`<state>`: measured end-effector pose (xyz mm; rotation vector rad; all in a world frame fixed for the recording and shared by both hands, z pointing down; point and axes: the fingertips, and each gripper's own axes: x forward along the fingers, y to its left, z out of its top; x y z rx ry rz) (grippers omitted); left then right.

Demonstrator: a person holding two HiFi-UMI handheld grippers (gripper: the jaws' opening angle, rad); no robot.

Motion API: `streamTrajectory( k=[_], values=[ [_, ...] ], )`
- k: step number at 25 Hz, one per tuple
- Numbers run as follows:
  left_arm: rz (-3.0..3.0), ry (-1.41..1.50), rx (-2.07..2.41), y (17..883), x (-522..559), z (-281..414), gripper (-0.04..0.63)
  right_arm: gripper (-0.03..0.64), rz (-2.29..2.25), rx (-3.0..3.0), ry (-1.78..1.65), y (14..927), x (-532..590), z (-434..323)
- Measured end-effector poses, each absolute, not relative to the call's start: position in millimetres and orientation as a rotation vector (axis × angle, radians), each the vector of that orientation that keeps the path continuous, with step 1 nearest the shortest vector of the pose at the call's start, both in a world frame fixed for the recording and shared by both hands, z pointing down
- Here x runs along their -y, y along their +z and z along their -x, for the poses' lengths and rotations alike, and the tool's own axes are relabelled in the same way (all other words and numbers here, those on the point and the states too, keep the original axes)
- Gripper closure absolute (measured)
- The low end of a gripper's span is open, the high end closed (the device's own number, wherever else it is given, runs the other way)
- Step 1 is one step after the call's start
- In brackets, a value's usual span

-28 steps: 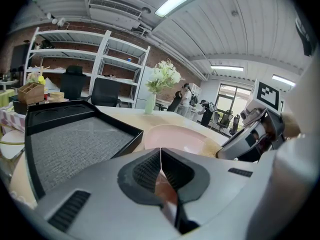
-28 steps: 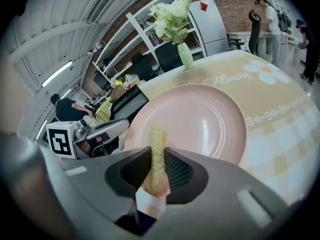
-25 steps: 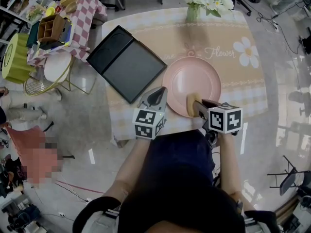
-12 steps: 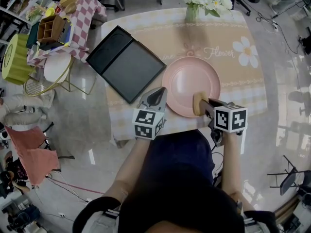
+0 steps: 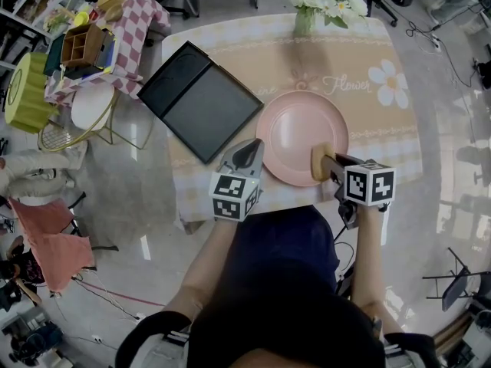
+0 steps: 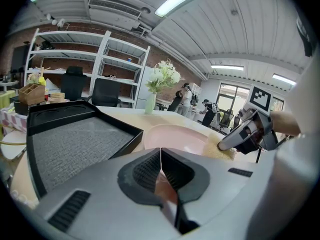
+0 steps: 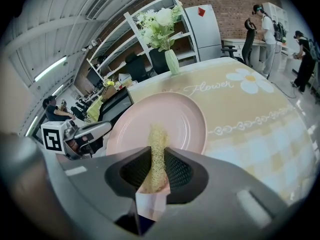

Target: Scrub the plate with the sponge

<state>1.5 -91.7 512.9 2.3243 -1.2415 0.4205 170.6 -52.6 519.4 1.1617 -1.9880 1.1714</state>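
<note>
Right tool [image 5: 322,164]: clenched on sponge [image 7: 157,149]. Sponge pinched thin, on edge, long axis along jaws, free end pointing up-plate. Sponge sits at plate [image 5: 295,125] near-right rim; contact with surface can't confirm. Bare plate centre lies ahead and left of sponge, away from person, so next stroke likely goes that way. Left tool [image 5: 247,154]: jaws together, nothing between, just beside plate near-left rim, not holding it. Plate unpinned on table [image 5: 387,140]; may slide under scrub.

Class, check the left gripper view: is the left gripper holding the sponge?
No: the left gripper has its jaws together and empty; the sponge is clamped in the right gripper.
</note>
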Motion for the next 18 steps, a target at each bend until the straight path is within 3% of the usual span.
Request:
streamTrajectory(
  k=[18],
  values=[
    [-2.322,0.410,1.262,509,92,4,0.583,0.536,-1.278,1.937,1.117,520,73,-203]
  ],
)
